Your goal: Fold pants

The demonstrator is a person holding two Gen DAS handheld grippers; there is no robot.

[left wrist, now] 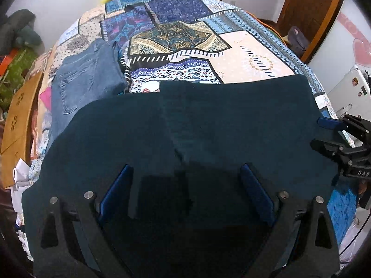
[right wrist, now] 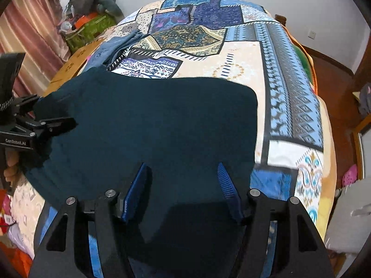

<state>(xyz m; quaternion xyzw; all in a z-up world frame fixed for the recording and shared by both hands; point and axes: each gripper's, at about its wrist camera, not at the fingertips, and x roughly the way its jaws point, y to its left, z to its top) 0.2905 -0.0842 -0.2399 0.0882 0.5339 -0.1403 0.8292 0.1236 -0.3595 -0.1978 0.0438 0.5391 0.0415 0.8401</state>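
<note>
Dark teal pants lie flat across the near part of a patchwork bedspread. My left gripper hovers over their near edge, its blue pads wide apart and nothing pinched between them. In the right wrist view the same gripper sits at the pants' left edge. My right gripper is open too, its ribbed blue pads spread above the dark cloth near its right end. In the left wrist view it is at the pants' right edge.
Folded blue jeans lie on the bed behind the pants to the left. A cardboard box stands by the bed's left side, with bags and clothes piled beyond. Wooden floor runs along the right.
</note>
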